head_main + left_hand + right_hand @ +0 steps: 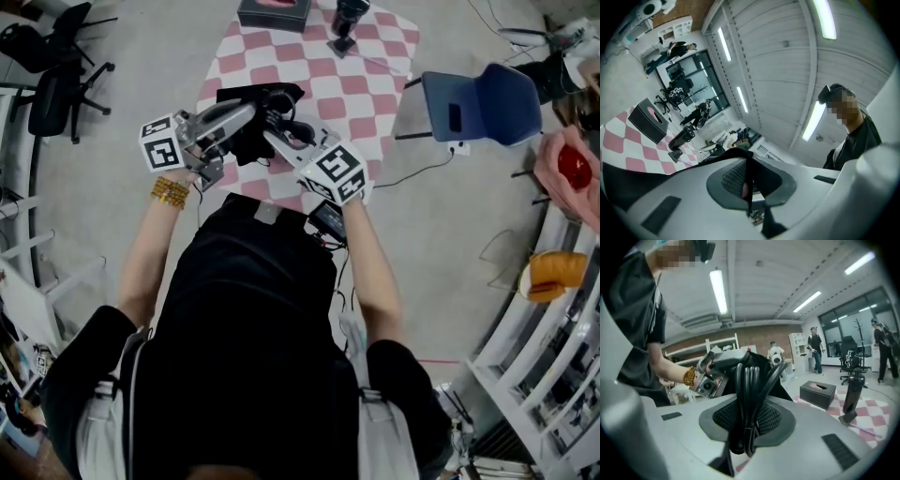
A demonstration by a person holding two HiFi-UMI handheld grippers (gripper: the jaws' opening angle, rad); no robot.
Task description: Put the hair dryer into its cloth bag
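Observation:
The black cloth bag (246, 127) hangs above the near edge of the checkered table (370, 89), between both grippers. My left gripper (255, 112) is shut on a thin edge of the bag (726, 157), and the cloth runs between its pads (736, 176). My right gripper (274, 141) is shut on a bundle of looped black power cable (746, 394), which rises from its jaws toward the bag (759, 364). The dryer's body is not visible near the grippers. In the right gripper view the left gripper (719, 369) is just behind the cable.
A black tissue box (274, 13) and an upright black cylindrical device (347, 23) stand at the table's far end. A blue chair (483, 103) is to the right, black office chairs (56, 66) to the left, and shelving along the right side.

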